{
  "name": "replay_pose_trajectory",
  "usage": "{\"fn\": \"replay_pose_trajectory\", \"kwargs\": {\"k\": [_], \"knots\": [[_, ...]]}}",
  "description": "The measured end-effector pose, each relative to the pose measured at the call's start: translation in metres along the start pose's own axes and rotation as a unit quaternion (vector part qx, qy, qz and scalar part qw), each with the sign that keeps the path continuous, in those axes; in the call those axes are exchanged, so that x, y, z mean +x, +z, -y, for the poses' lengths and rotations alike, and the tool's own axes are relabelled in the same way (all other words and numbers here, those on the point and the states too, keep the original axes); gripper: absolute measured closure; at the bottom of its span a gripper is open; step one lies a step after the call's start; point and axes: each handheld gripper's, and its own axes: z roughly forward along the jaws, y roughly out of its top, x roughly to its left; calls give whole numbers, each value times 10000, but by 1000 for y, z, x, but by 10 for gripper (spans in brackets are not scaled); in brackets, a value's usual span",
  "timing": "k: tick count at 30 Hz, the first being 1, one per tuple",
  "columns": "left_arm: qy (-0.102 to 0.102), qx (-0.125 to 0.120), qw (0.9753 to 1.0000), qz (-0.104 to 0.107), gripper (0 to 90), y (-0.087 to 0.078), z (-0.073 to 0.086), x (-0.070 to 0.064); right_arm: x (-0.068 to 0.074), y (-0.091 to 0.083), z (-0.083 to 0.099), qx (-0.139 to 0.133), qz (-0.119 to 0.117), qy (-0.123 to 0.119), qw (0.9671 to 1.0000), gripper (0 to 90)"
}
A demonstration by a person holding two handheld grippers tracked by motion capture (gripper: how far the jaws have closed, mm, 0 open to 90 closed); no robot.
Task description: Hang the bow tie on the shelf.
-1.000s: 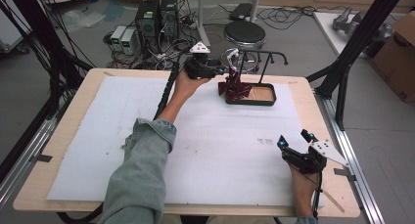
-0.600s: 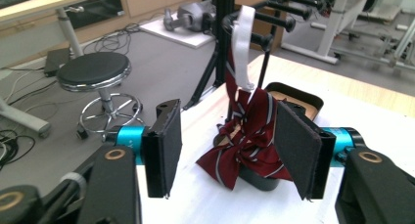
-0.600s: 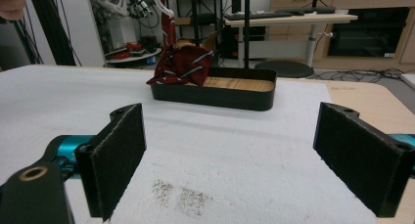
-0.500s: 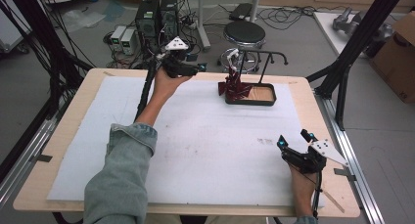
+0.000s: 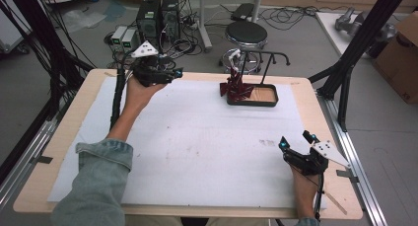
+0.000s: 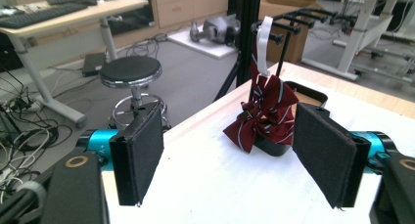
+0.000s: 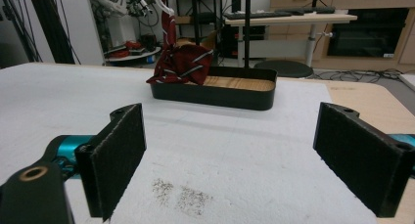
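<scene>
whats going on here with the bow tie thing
A person holds a gripper in each hand. A red striped bow tie hangs from a black rack over a tray. The left gripper is open, raised at the far left, holding nothing. The right gripper rests open near the table's front right.

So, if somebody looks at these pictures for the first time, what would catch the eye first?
Probably the dark red striped bow tie, hanging by a white strap from the black rack over the black tray at the far edge of the table. Next, the left gripper, raised at the far left with fingers apart and facing the tie. The right gripper rests open near the front right corner.
</scene>
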Motion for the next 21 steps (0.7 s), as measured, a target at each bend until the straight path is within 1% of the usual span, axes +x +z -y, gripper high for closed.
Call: {"fn": "replay_pose_trajectory", "kwargs": {"k": [2,4,5,6,8,10,11,12,14,15,16,21], "knots": [[-20,-46,10000,-32,274,-13,2,2,0,0,0,6,2,13,10000,113],[-24,-60,9999,-144,256,-27,5,2,0,0,0,6,2,4,10000,112],[-24,-60,9999,-144,254,-27,5,2,1,0,0,8,-3,-13,10000,113],[-26,-65,9997,-231,251,-39,10,2,1,0,0,15,-8,-17,10000,113],[-71,-60,9992,-377,225,-52,16,1,1,0,0,16,-9,-21,10000,113],[-110,-108,9988,-470,209,-65,24,0,1,0,0,11,-23,0,10000,113],[-110,-108,9988,-470,209,-65,24,0,1,0,0,14,-21,-7,10000,113],[-99,-137,9981,-587,209,-78,32,-2,1,0,0,23,-21,-5,10000,113],[-141,-162,9974,-688,203,-89,41,-4,1,0,0,14,-26,-16,10000,113],[-141,-162,9974,-688,201,-89,41,-4,1,0,0,17,-23,-14,10000,113],[-175,-172,9968,-764,199,-99,49,-6,1,0,0,17,-18,-14,10000,113],[-224,-173,9948,-983,190,-125,67,-8,1,0,0,17,0,-6,10000,113]]}}
